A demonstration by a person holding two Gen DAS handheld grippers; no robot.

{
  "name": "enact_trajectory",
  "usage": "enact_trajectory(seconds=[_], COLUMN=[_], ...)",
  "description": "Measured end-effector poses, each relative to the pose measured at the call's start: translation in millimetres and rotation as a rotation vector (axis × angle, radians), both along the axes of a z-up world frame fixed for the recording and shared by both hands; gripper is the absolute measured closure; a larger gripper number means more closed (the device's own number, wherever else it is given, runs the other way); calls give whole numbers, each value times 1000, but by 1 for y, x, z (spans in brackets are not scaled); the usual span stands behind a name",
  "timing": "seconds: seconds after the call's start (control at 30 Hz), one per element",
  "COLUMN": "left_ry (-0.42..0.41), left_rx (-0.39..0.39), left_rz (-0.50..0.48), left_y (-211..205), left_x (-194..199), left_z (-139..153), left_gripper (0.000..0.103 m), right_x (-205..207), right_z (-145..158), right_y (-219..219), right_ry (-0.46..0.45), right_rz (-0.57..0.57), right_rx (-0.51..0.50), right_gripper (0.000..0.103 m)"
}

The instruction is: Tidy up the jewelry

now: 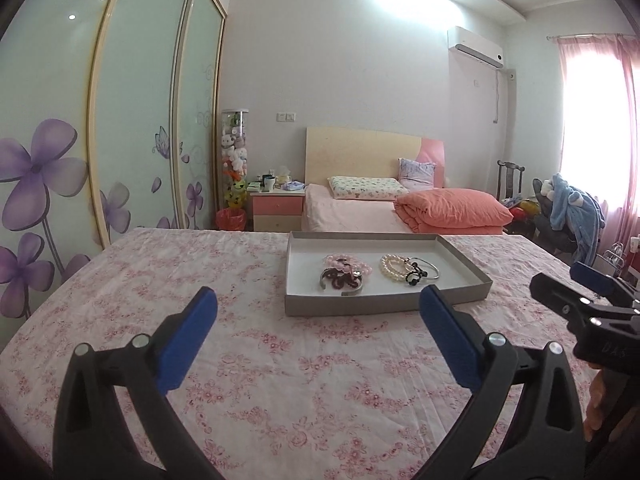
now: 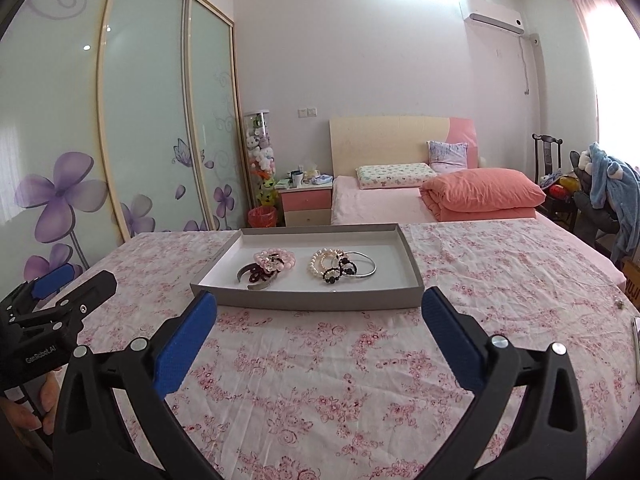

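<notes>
The near wall of the grey tray (image 2: 308,300) is hiding a strip of its floor. In the left pile, the dark beaded bracelet (image 2: 262,274) is lying partly under the pink bead bracelet (image 2: 276,258); how many separate pieces are tangling there is too small to tell. Left of the tray, the hand (image 2: 34,408) is being cut off by the picture's edge.

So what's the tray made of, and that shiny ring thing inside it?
The tray looks like matte cardboard: grey outside, white inside, with thin folded walls. The shiny bangle looks like polished metal, since it is silvery and catches the light, though silver-coloured plastic cannot be ruled out.
</notes>
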State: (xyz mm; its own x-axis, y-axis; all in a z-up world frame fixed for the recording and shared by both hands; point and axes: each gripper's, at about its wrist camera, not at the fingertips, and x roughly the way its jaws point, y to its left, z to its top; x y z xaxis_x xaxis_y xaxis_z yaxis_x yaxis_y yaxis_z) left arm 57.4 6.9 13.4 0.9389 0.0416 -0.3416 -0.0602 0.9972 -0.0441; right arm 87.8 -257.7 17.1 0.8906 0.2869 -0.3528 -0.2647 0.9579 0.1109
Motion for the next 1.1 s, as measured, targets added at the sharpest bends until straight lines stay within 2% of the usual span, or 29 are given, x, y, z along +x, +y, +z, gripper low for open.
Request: enact_trajectory(seconds=[1.1], left_ry=[27], left_rx=[-13], left_rz=[9], left_y=[3], left_x=[5], left_z=[-6], left_gripper=[4], right_x=[5], right_z=[-4], right_y=[0], right_ry=[32], right_rz=[9], right_rx=[5], right_gripper=[2])
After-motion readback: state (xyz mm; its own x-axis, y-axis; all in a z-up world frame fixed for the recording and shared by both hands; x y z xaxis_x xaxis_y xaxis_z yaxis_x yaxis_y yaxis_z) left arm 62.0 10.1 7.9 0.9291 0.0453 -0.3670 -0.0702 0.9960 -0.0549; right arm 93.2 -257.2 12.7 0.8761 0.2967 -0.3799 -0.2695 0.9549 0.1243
